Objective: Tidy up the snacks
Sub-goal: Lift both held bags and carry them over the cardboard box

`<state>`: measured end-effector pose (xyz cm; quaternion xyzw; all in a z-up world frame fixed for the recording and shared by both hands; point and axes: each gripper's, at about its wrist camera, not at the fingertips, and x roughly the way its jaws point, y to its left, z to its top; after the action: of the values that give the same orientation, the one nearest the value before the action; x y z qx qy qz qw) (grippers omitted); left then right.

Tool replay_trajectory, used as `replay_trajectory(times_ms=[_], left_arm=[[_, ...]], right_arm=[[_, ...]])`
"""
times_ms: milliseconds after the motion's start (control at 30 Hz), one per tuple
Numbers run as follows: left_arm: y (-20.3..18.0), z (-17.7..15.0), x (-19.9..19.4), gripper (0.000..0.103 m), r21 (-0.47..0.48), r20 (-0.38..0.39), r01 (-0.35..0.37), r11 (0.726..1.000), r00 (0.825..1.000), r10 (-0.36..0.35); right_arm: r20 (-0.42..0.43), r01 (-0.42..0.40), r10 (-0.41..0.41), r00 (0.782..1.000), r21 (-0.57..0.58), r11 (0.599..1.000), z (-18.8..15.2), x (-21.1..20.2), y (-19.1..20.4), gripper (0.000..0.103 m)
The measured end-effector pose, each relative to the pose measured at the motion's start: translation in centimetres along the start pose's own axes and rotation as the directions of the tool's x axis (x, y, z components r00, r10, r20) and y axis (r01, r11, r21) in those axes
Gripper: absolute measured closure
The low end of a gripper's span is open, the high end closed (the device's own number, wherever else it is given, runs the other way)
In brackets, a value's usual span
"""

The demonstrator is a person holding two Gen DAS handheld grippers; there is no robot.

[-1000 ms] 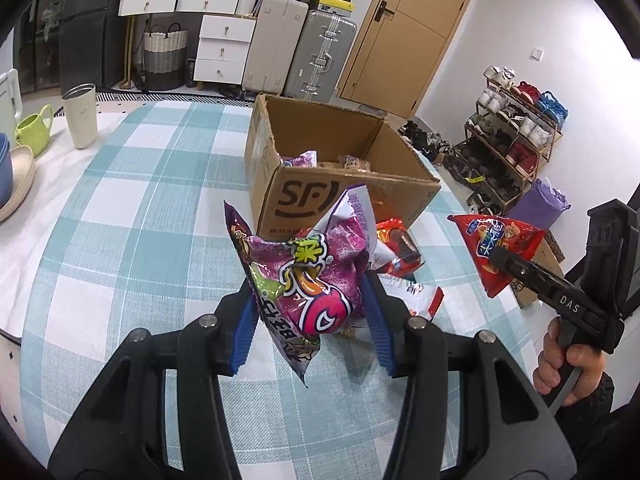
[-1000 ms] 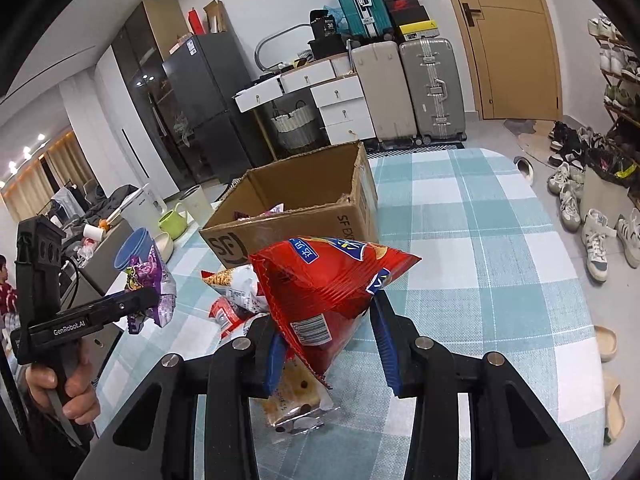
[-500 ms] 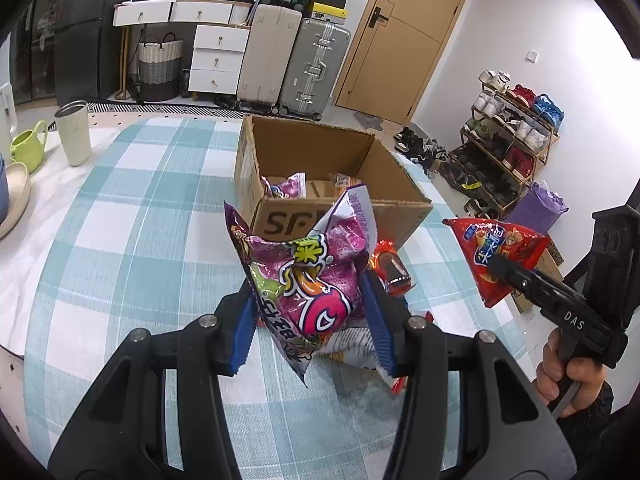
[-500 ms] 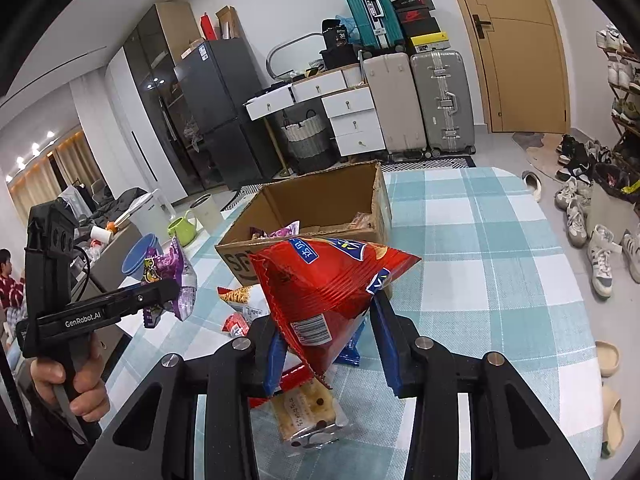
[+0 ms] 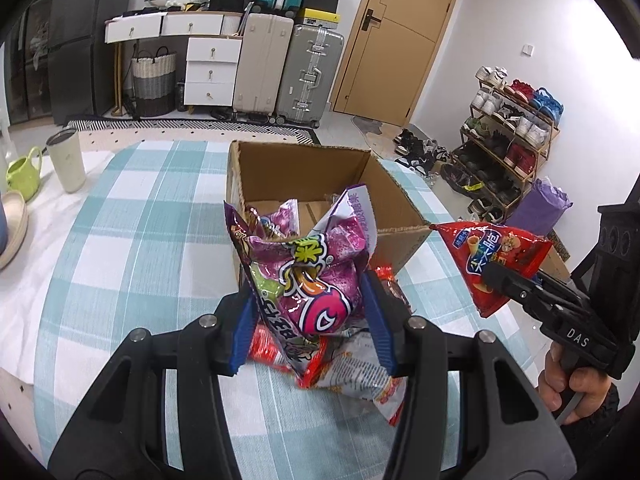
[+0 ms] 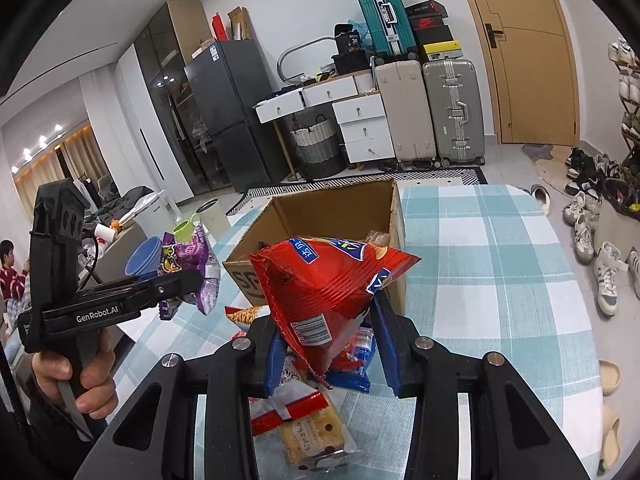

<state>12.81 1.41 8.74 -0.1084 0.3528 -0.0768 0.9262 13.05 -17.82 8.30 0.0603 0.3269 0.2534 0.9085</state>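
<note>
Bright, sharp, perhaps edge-warped fisheye

Both wrist views look down along their tongs, sharing the cardboard box [image 5: 320,184].

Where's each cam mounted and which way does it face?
Left wrist: on the left gripper, looking down along its fingers at the purple bag and box; right gripper and hand at right.
Right wrist: on the right gripper, facing the red bag and box; left gripper and hand at left.
Shared: box, both bags, table.
</note>
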Motion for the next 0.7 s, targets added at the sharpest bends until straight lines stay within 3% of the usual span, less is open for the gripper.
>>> replay_trajectory(times_ms=[700], left_arm=[[-1.2, 5.0, 2.6, 0.057, 0.049, 0.043, -0.035, 0.998, 0.999, 0.033]], right_arm=[[0.011, -0.029, 0.03, 0.999, -0.058, 0.998, 3.7, 2.9, 1.3, 0.064]])
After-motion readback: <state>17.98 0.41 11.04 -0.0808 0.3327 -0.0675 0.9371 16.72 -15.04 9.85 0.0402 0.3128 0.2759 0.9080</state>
